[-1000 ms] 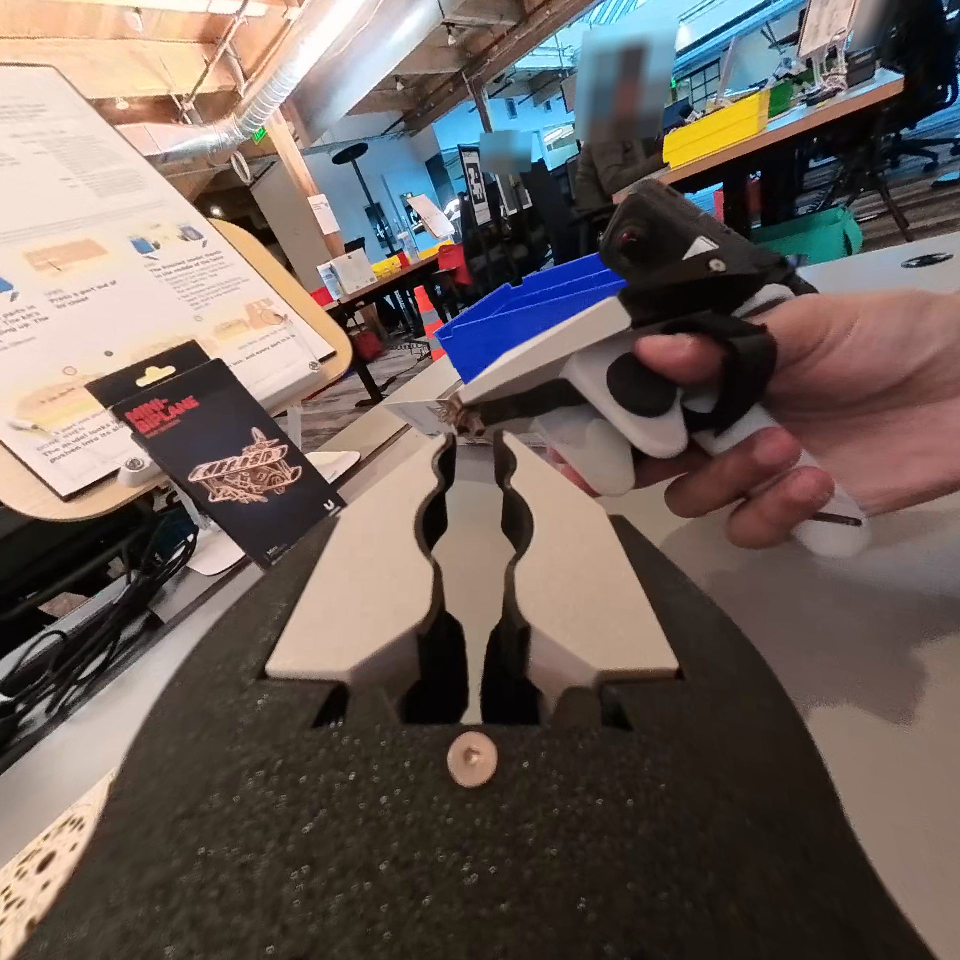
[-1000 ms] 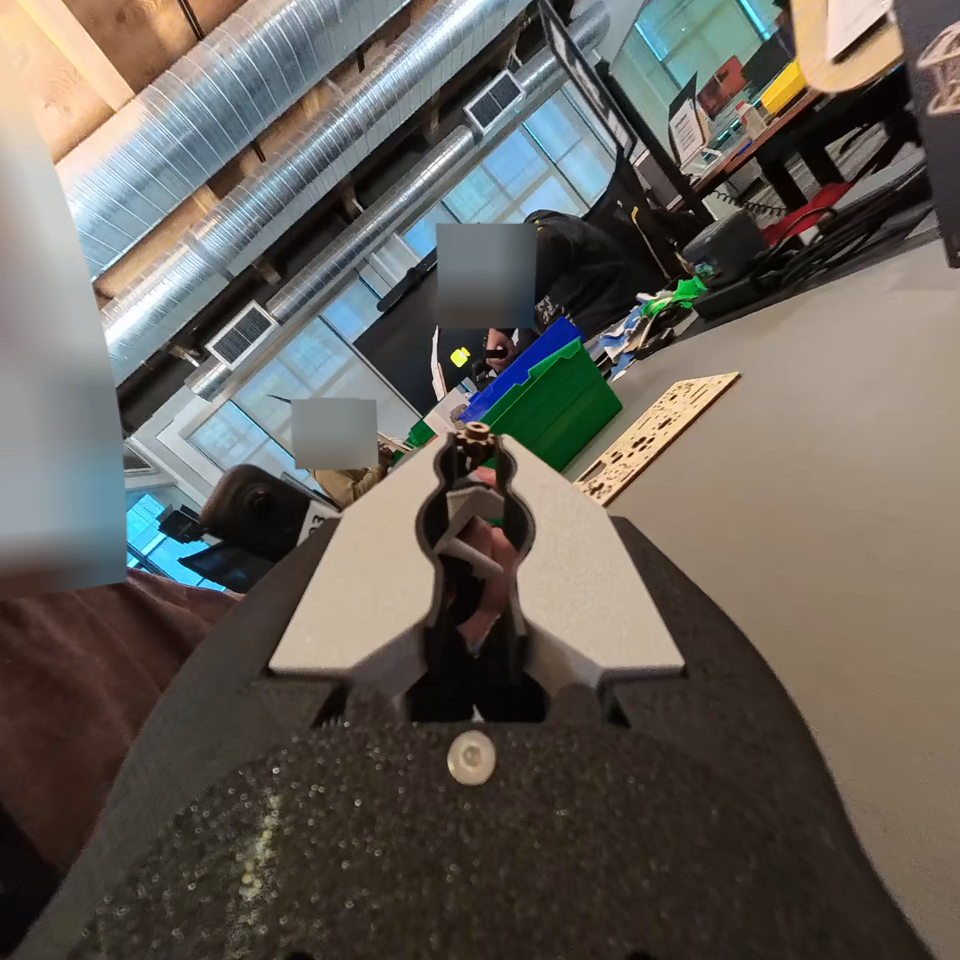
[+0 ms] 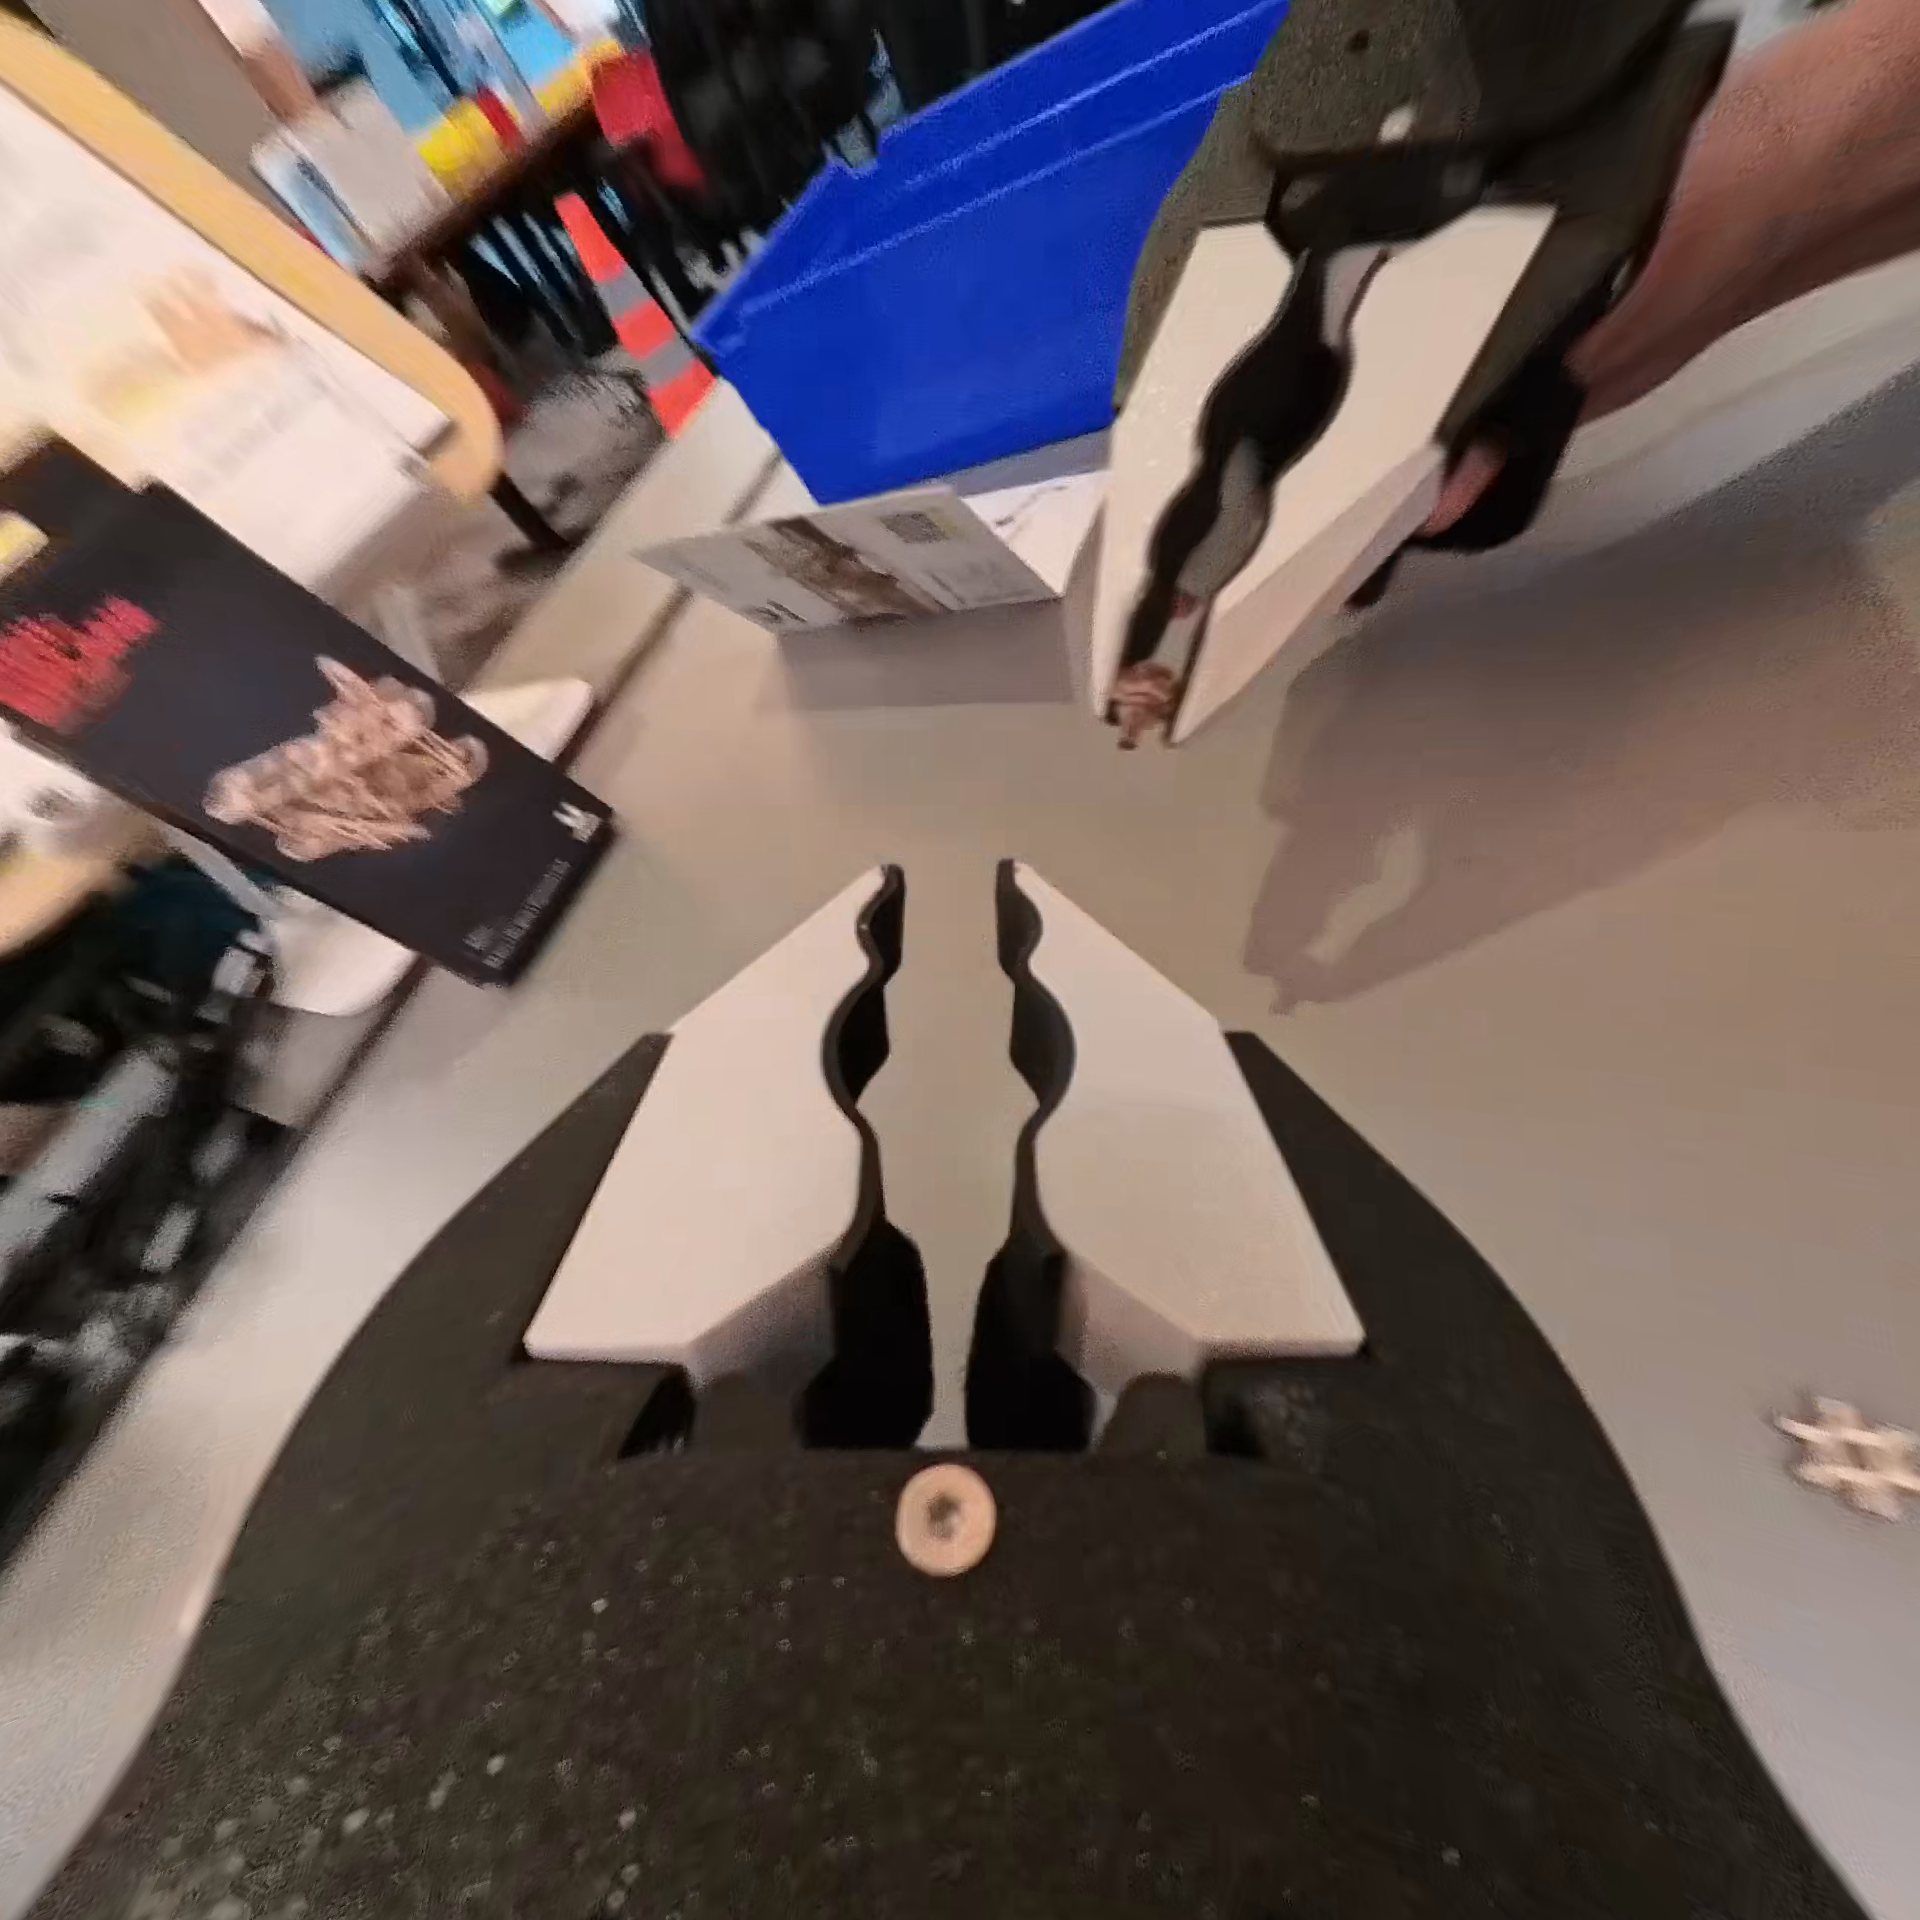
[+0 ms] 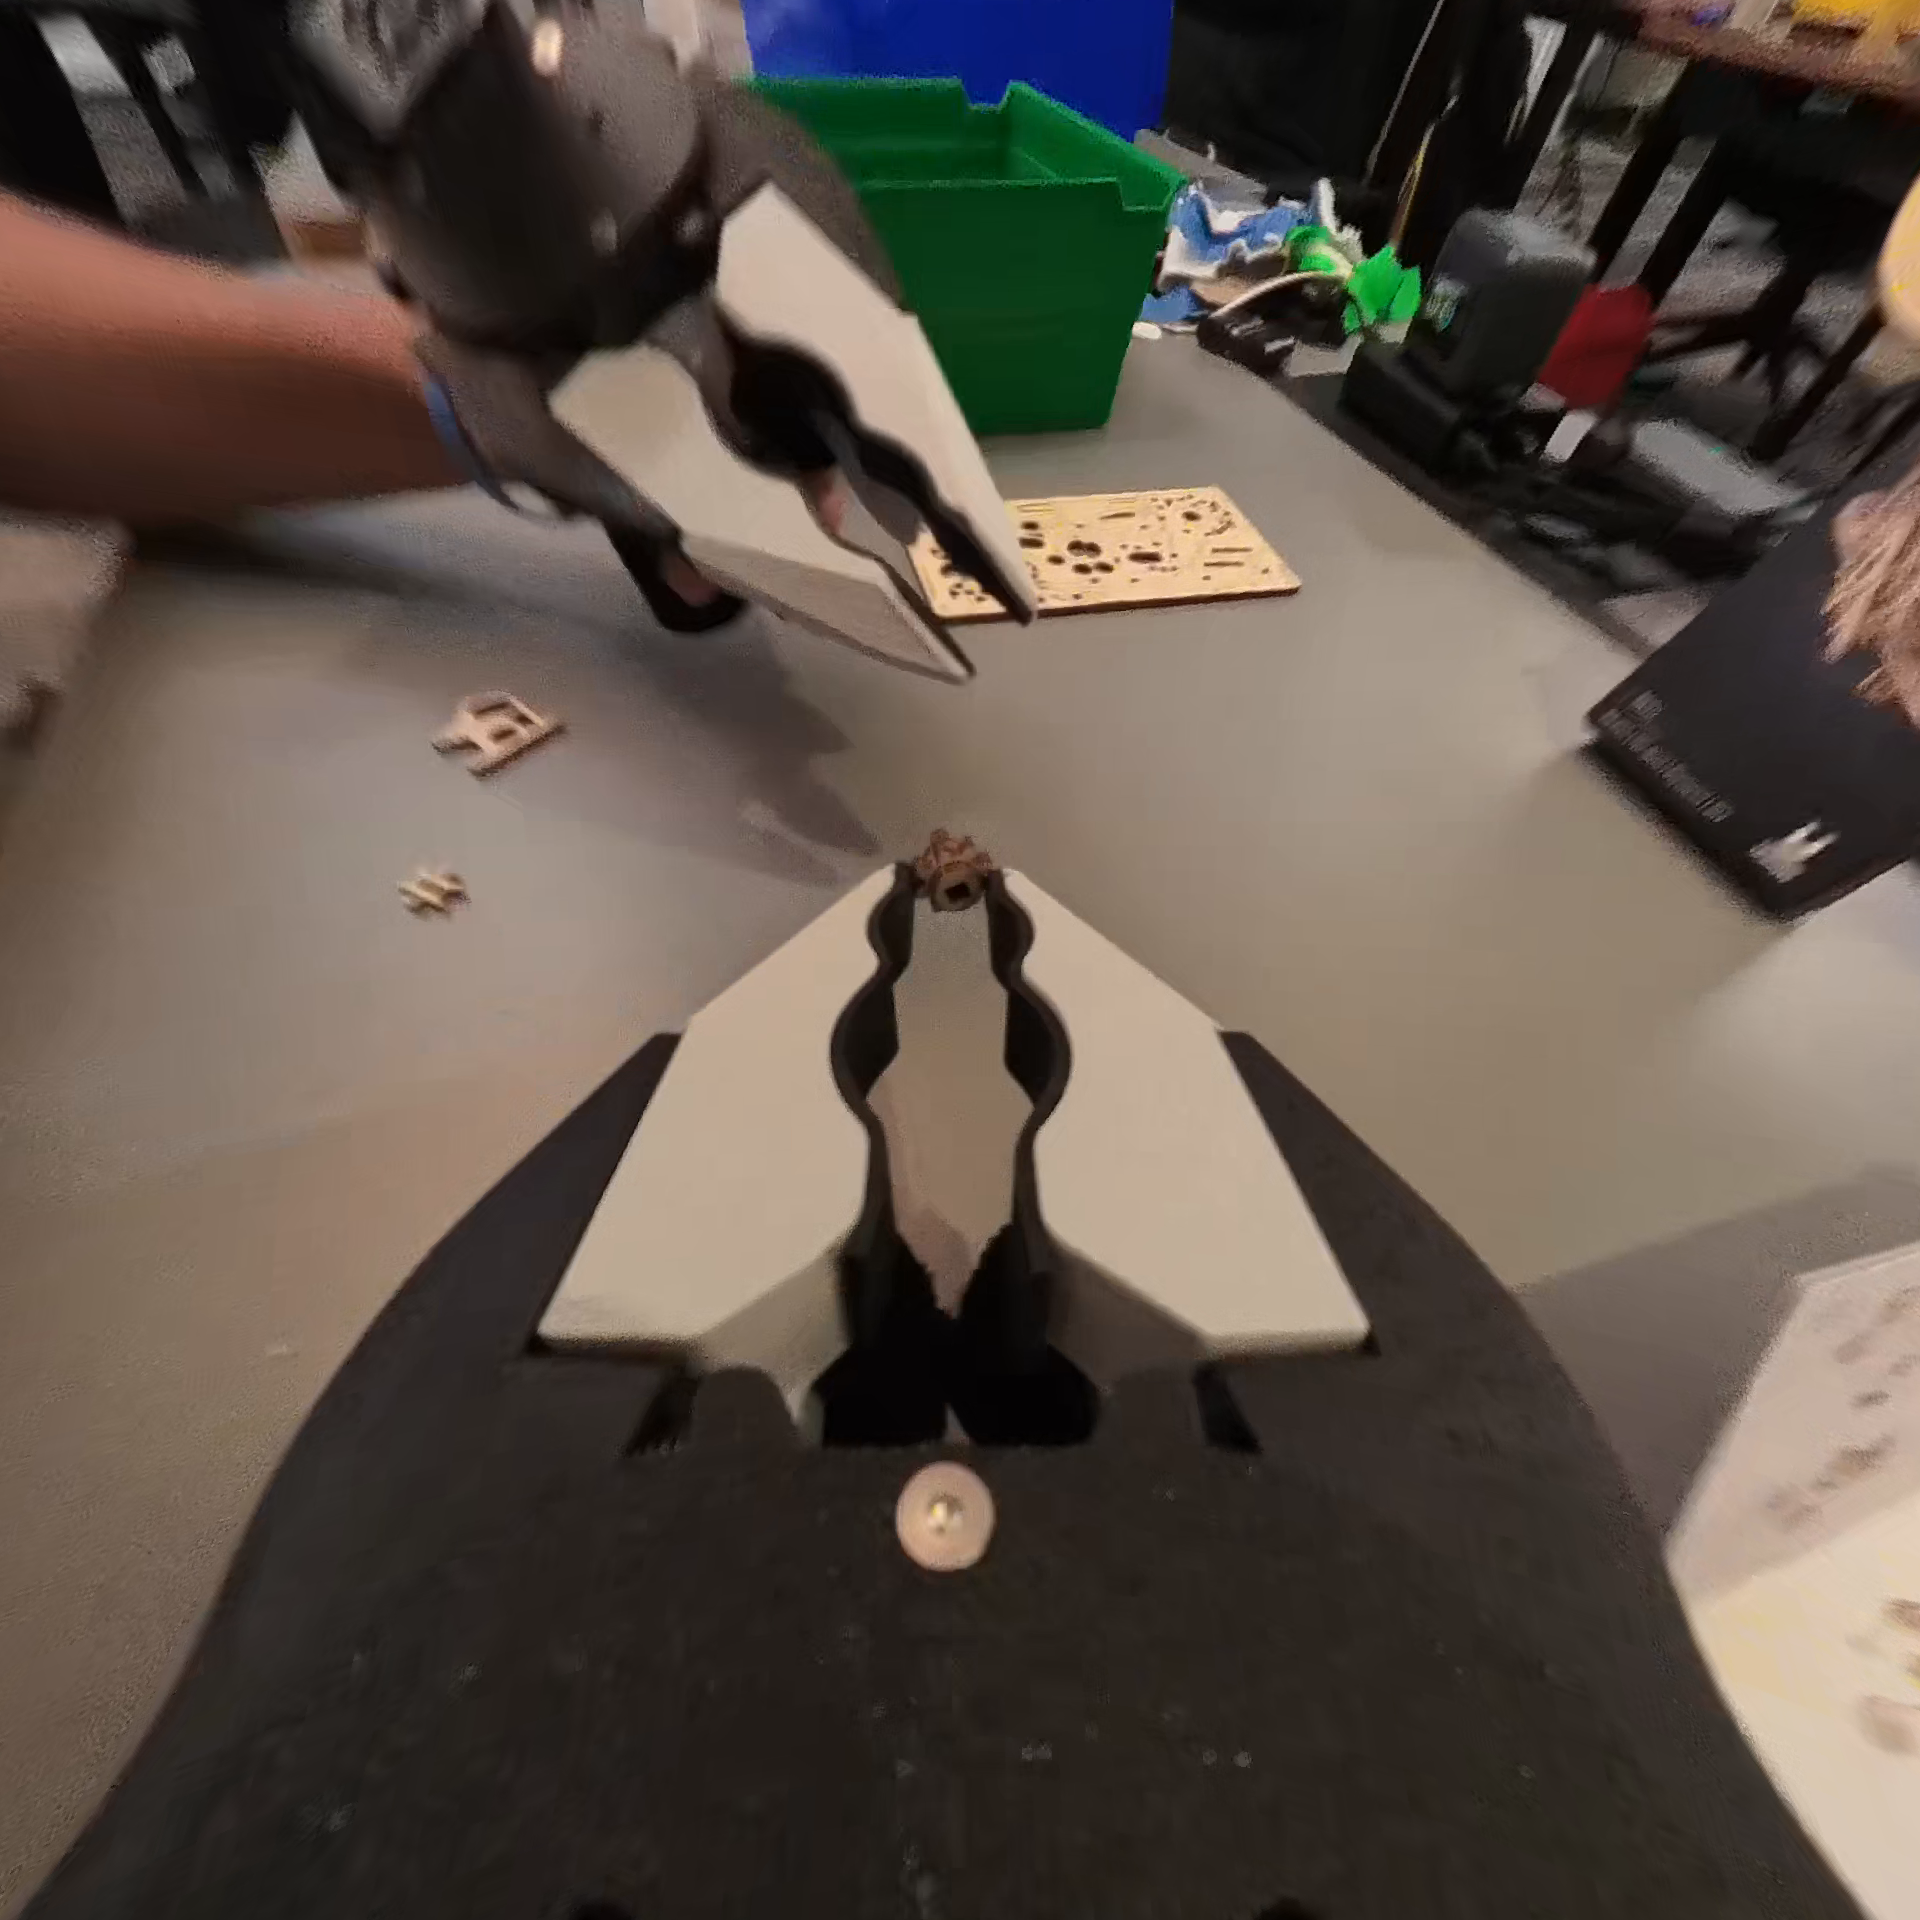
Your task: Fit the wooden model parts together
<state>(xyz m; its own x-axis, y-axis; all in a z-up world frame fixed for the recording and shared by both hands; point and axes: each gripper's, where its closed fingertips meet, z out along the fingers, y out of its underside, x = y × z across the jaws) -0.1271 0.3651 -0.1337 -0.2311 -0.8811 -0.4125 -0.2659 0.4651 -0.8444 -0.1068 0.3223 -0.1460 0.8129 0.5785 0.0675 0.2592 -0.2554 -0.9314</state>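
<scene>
Each wrist camera looks down along its own claw, facing the other across the shared grey table.

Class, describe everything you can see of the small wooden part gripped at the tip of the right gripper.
The wooden part is a tiny, brown, gear-like piece with a toothed rim and a small hole in its middle, apparently laser-cut with darkened edges. It is pinched at the very tips of the right gripper, whose jaws are shut on it. It is held in the air above the grey table, touching nothing else. The left wrist view shows it at the same tips, blurred.
</scene>
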